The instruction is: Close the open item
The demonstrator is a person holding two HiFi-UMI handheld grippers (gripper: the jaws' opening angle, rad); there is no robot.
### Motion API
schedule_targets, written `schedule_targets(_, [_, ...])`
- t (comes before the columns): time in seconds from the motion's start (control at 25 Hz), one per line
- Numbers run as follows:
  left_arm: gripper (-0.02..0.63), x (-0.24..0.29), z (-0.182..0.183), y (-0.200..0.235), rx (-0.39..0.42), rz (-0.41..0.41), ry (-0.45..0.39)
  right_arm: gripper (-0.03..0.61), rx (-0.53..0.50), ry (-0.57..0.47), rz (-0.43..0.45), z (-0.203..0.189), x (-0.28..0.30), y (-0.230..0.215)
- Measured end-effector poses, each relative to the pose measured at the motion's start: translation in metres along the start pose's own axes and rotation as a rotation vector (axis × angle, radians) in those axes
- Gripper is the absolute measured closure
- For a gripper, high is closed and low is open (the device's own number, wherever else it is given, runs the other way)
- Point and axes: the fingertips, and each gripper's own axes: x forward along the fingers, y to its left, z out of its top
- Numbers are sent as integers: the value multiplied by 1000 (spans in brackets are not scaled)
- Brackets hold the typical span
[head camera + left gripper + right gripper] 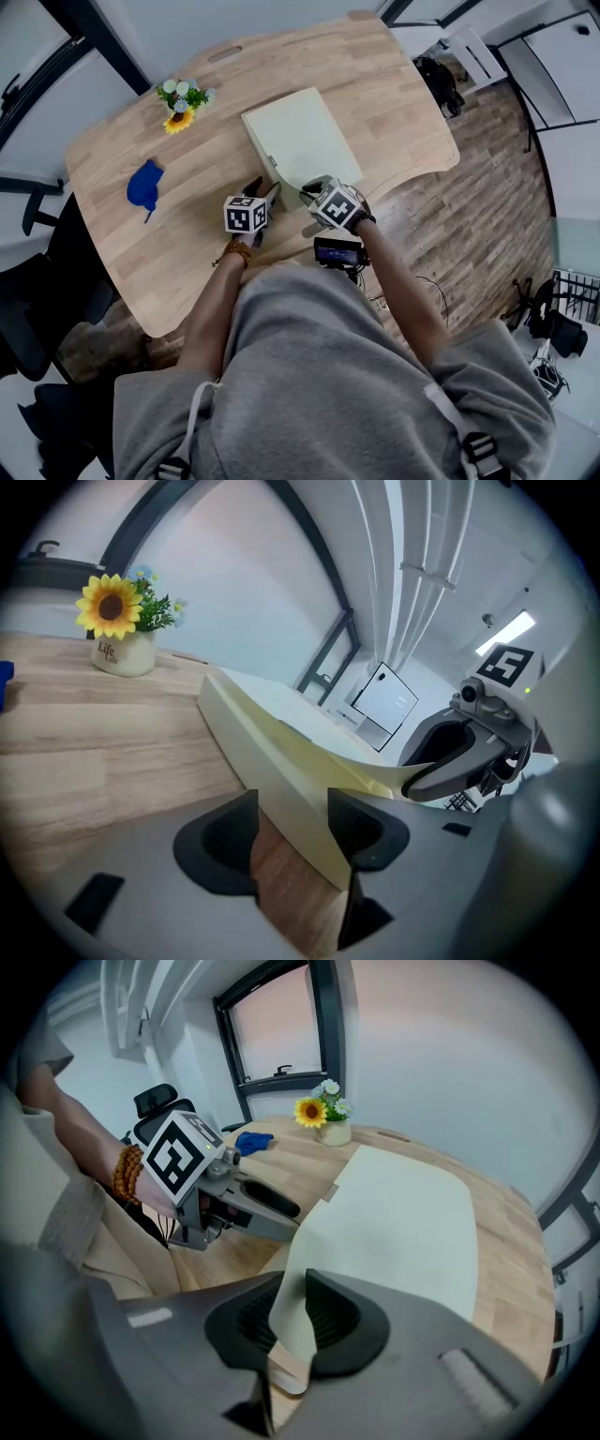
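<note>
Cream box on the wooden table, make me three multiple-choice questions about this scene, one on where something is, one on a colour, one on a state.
1. Where is the sunflower pot?
A. on the table, apart from the cream box
B. on top of the box
C. on the floor

2. What colour is the small object near the table's left edge?
A. red
B. blue
C. green

3. What are the right tongs doing?
A. hanging open over nothing
B. gripping the pot
C. pinching the box's lid

Answers: 1 A, the head view shows bare wood between pot and box. 2 B, it is plainly blue against the wood. 3 C, the right gripper view shows the thin cream lid clamped between them.
</note>
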Motion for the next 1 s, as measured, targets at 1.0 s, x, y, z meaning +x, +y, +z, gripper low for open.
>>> schedule_targets(1.0, [379,1,-1,0,5,-8,3,517,-11,122,7,-8,26,0])
